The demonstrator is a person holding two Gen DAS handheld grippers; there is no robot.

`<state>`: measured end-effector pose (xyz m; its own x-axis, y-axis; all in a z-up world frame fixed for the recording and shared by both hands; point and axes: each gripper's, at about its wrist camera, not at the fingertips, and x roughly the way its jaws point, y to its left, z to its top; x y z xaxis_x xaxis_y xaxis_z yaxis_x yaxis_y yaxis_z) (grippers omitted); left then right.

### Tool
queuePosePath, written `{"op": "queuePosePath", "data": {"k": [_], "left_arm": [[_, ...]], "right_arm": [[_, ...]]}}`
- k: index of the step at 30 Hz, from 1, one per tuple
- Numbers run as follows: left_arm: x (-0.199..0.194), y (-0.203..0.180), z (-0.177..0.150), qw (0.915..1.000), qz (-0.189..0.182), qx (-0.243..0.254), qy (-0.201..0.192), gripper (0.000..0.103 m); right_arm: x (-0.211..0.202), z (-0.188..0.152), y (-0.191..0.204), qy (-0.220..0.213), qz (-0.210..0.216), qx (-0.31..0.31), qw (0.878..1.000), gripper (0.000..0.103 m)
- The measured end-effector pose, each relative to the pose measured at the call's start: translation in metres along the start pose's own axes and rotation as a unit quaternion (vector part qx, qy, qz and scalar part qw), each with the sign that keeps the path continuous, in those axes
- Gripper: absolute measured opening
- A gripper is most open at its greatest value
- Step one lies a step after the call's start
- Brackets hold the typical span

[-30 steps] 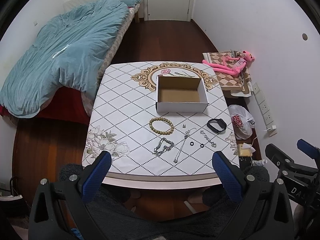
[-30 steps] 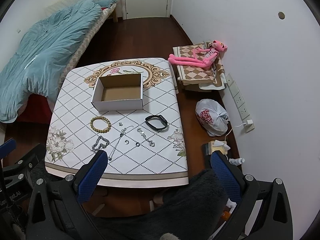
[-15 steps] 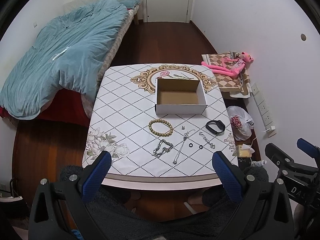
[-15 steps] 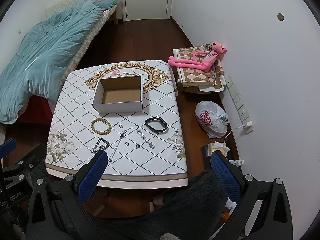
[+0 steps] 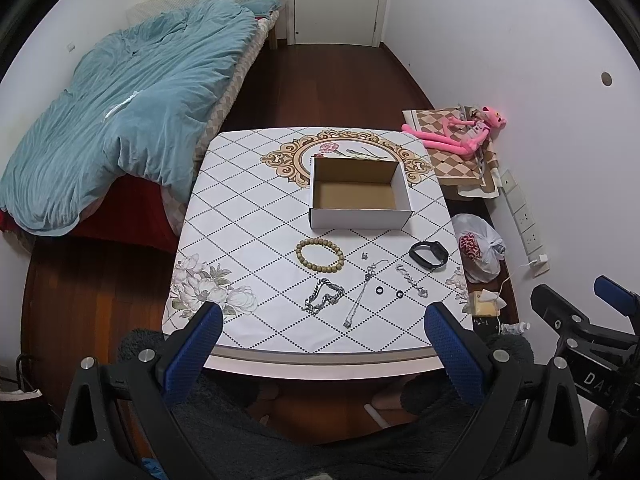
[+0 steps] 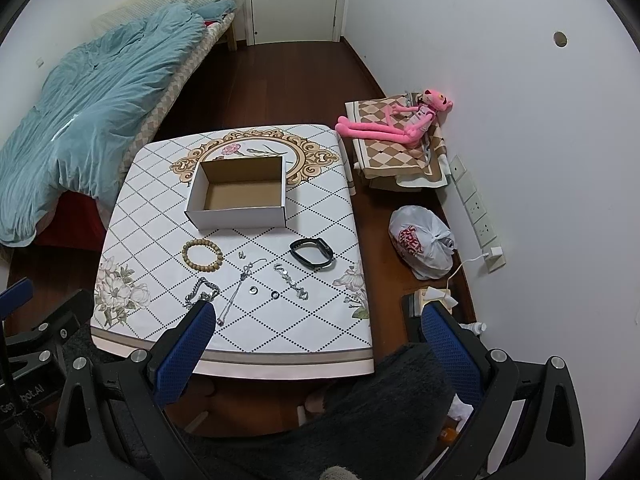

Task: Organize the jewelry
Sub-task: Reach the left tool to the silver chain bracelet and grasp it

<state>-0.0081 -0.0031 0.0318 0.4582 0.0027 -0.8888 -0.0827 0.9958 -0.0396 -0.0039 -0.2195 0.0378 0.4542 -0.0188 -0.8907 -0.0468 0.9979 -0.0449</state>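
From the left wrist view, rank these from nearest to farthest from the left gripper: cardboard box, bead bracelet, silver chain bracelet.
1. Silver chain bracelet: nearest, just beyond the left gripper, near the table's front edge.
2. Bead bracelet: mid-table, behind the chain.
3. Cardboard box: farthest, open and empty, toward the table's far side.

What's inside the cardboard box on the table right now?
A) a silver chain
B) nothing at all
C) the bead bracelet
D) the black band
B: the cardboard box shows only its bare brown floor, while the bead bracelet, black band and silver chain all lie on the table outside it.
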Motion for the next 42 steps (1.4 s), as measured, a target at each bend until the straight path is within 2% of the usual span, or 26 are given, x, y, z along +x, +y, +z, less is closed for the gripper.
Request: {"op": "queuePosePath", "data": {"k": [3, 7, 13, 19, 21, 23, 26, 29, 31, 32, 36, 37, 42], "left_arm": [[0.002, 0.001, -0.001, 1.0, -0.003, -0.001, 0.001, 0.103], [0.023, 0.005, 0.002, 0.9999, 0.016, -0.002, -0.002, 0.103], [0.08, 0.022, 0.004, 0.9988, 0.045, -0.002, 0.018, 0.103], [0.151, 0.035, -0.008, 0.995, 0.064, 0.008, 0.076, 0.102], [0.172, 0.034, -0.016, 0.9936, 0.06, 0.016, 0.094, 0.102], [0.19, 0.033, -0.023, 0.9921, 0.057, 0.022, 0.109, 0.102], [0.215, 0.033, -0.03, 0.9903, 0.041, 0.02, 0.131, 0.102], [0.234, 0.031, -0.032, 0.9892, 0.022, 0.014, 0.144, 0.099], [0.246, 0.03, -0.032, 0.9882, 0.013, 0.014, 0.152, 0.087], [0.253, 0.029, -0.032, 0.9873, 0.011, 0.015, 0.158, 0.085], [0.269, 0.023, -0.033, 0.9845, -0.006, 0.028, 0.173, 0.08], [0.269, 0.021, -0.033, 0.9846, -0.008, 0.029, 0.172, 0.077], [0.251, 0.001, -0.039, 0.9864, -0.028, 0.073, 0.145, 0.075]], "right_arm": [[0.0, 0.002, -0.002, -0.002, 0.001, 0.003, 1.0, 0.103], [0.013, 0.008, -0.008, -0.009, -0.006, 0.012, 1.0, 0.103], [0.071, 0.01, -0.019, 0.024, -0.005, 0.034, 0.999, 0.103], [0.148, -0.012, -0.019, 0.07, 0.015, 0.053, 0.996, 0.103], [0.175, -0.022, -0.019, 0.086, 0.019, 0.057, 0.994, 0.099], [0.197, -0.03, -0.017, 0.098, 0.021, 0.06, 0.993, 0.088], [0.23, -0.041, -0.015, 0.122, 0.029, 0.063, 0.99, 0.078], [0.248, -0.048, -0.015, 0.136, 0.034, 0.069, 0.988, 0.078], [0.256, -0.051, -0.015, 0.141, 0.037, 0.073, 0.987, 0.078], [0.261, -0.053, -0.016, 0.144, 0.037, 0.075, 0.986, 0.078], [0.27, -0.055, -0.02, 0.151, 0.037, 0.085, 0.984, 0.078], [0.271, -0.055, -0.02, 0.152, 0.037, 0.087, 0.984, 0.078], [0.276, -0.055, -0.025, 0.158, 0.035, 0.092, 0.982, 0.078]]}}
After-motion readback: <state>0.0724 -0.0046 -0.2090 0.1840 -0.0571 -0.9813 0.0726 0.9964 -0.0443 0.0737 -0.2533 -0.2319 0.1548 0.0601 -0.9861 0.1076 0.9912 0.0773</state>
